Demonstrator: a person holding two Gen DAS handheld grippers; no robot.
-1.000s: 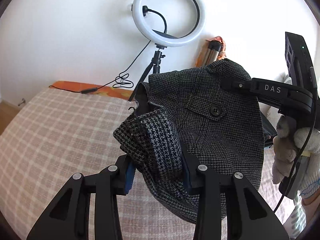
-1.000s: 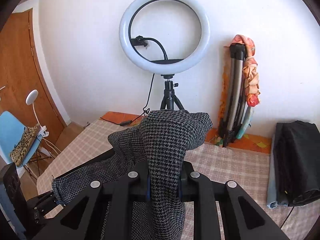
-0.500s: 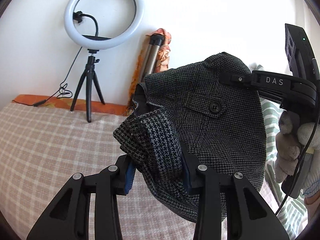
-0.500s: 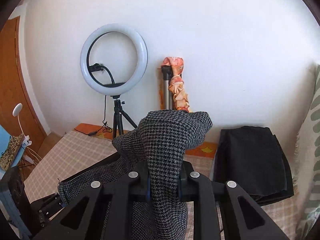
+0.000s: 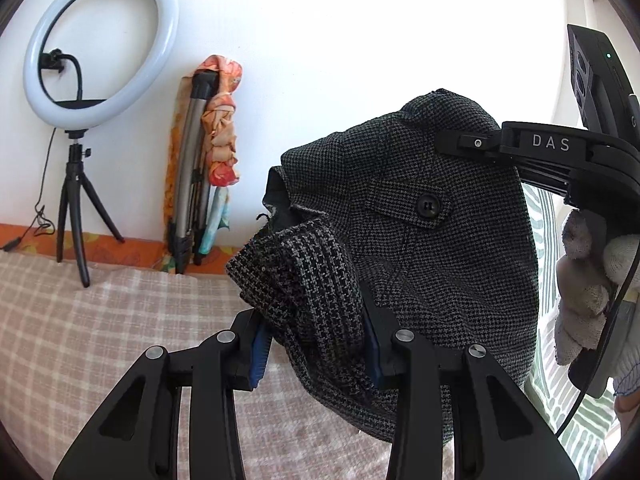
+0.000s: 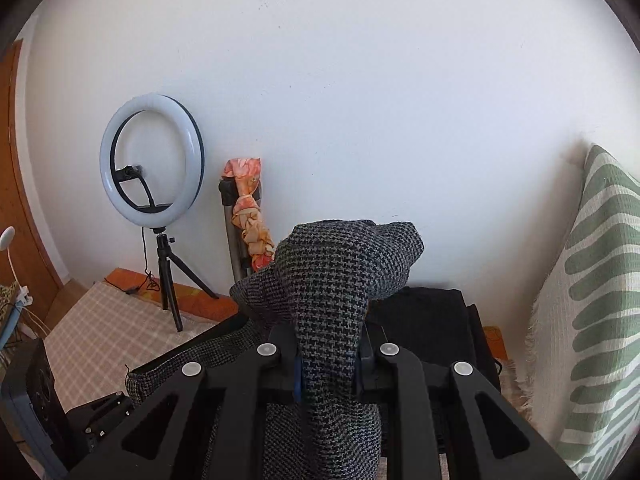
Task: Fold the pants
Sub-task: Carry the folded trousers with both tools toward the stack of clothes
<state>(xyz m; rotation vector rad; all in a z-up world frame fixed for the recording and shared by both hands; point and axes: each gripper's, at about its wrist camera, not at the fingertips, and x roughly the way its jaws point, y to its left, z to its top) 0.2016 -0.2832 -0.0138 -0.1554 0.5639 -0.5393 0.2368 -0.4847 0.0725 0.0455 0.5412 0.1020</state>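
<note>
Currently the houndstooth pants (image 5: 420, 240) hang clear of the bed, held between both grippers. Left gripper (image 5: 316, 344) is clenched on a bunched fold of the cloth, fabric filling the gap between its blue-padded fingers. Right gripper (image 6: 328, 360) is likewise clamped on a fold that rises above its fingers and droops to the far right. In the left wrist view the right gripper shows at the far right, gripping the upper edge near the buttoned pocket flap (image 5: 412, 204); the garment's held edge thus runs between the two tools, with the bulk sagging below.

Judgement: the coming move turns on laying this span down flat. Checked bedspread (image 5: 100, 320) offers open room to the near left. Far edge is crowded: ring light on tripod (image 6: 154, 168), folded stand wrapped in orange cloth (image 6: 248, 216), and a stack of dark folded garments (image 6: 432, 320) directly beyond the right gripper. Striped cushion (image 6: 596, 300) bounds the right side
</note>
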